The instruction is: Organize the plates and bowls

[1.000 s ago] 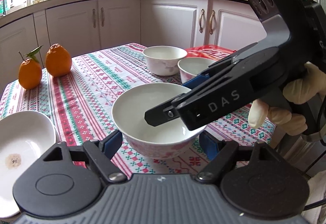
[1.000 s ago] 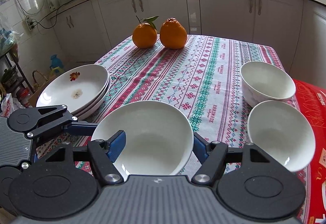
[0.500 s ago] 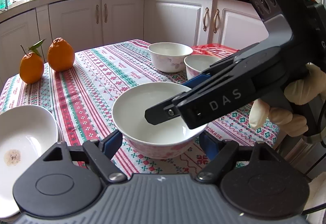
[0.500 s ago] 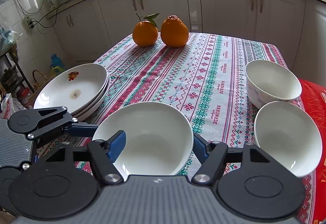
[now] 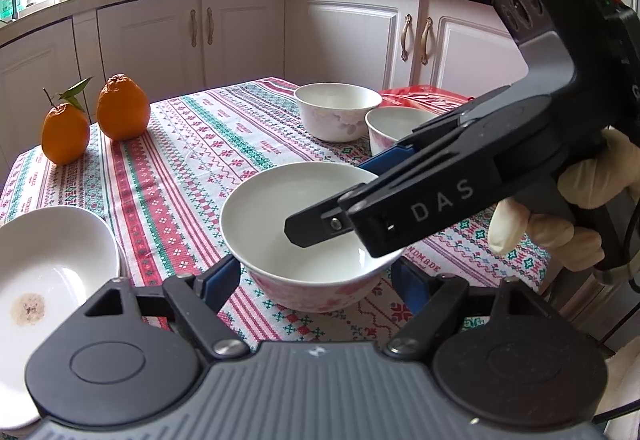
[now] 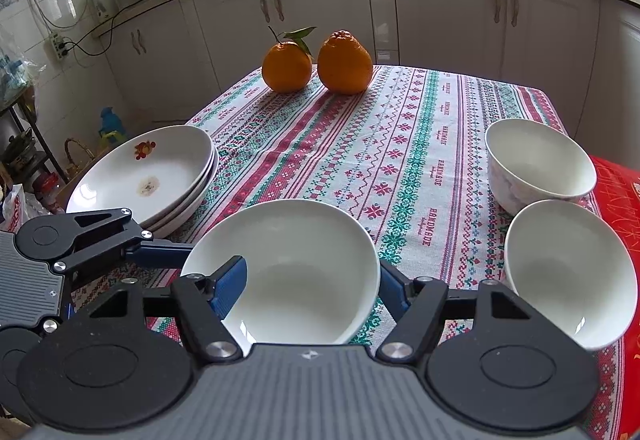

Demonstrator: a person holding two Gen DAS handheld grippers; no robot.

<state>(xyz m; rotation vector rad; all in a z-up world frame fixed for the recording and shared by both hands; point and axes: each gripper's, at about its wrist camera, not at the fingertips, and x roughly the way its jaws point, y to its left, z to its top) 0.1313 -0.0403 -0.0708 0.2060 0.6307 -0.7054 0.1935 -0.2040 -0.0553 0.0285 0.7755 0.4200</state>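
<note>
A white bowl with a pink flowered outside is near the table's front edge. My left gripper is open, with a finger on each side of the bowl. My right gripper is also open around the same bowl; one finger reaches over its rim into the inside. Two more white bowls stand side by side to the right. A stack of white plates sits at the table's left edge.
Two oranges stand at the far end of the patterned tablecloth. A red bag lies at the right edge beside the bowls. Kitchen cabinets surround the table.
The bowl has risen slightly and come a little nearer in both views, with both grippers still around it. The other bowls and plates have not moved.
</note>
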